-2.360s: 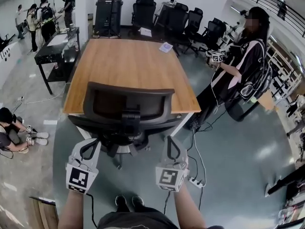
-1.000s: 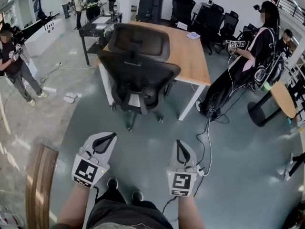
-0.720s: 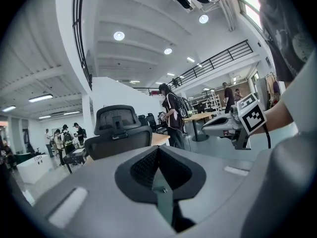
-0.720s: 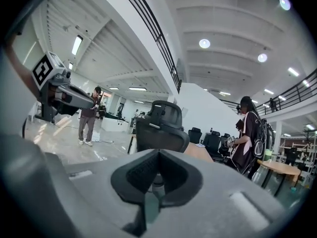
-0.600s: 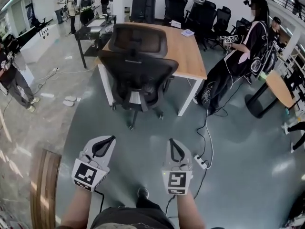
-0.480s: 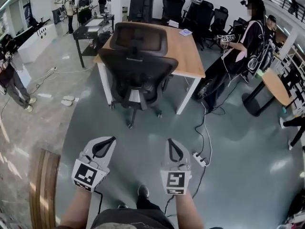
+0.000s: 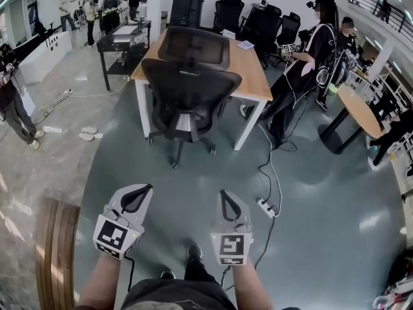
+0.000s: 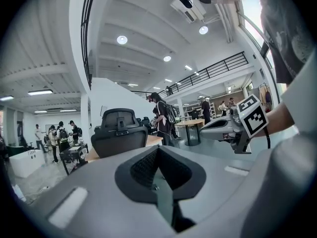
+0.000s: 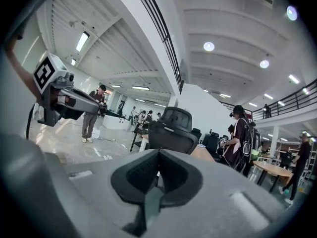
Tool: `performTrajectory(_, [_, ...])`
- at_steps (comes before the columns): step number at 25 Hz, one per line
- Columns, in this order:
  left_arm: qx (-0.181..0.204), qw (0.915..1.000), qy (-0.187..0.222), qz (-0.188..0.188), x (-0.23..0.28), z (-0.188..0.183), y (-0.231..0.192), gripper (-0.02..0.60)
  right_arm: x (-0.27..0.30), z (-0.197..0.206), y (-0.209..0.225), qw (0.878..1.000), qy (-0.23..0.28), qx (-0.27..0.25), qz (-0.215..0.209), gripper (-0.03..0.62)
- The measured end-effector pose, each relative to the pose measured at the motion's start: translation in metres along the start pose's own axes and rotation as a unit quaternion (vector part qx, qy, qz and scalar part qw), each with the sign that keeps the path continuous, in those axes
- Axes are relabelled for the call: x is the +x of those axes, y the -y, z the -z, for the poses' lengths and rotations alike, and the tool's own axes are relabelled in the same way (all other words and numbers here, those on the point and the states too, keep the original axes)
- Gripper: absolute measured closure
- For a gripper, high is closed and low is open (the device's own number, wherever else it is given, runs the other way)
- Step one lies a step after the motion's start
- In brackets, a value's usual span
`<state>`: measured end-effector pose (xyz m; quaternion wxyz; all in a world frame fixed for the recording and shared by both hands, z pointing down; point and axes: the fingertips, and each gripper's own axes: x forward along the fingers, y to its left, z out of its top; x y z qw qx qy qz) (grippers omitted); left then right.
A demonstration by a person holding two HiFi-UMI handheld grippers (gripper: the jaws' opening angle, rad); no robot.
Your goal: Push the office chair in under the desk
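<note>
The black mesh office chair stands with its back toward me at the near edge of the wooden desk, its seat tucked against the desk front. Both grippers hang low in the head view, well short of the chair and touching nothing. My left gripper is shut and empty. My right gripper is shut and empty too. In the left gripper view the chair shows far ahead beyond the closed left gripper, with the right gripper alongside. The right gripper view shows the chair ahead of the right gripper.
A person in black stands right of the desk. A power strip and its cable lie on the floor near my right. A round table is at right, a wooden bench at lower left, and a black table and spare chairs behind.
I have backed away from the chair, so it and the desk look smaller and farther off. Both grippers stayed shut and drew back with me. The chair has not moved.
</note>
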<state>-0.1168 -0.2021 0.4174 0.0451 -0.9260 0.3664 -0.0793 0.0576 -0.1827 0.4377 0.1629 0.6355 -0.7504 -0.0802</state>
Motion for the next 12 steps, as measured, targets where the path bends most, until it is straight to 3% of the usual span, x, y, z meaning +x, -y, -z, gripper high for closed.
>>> performTrajectory(12, [-0.007, 0.9999, 0.010, 0.010, -0.041, 0.003, 0.043, 0.565, -0.066, 0.018, -0.021, 1.000, -0.009, 0.001, 0.008, 0.603])
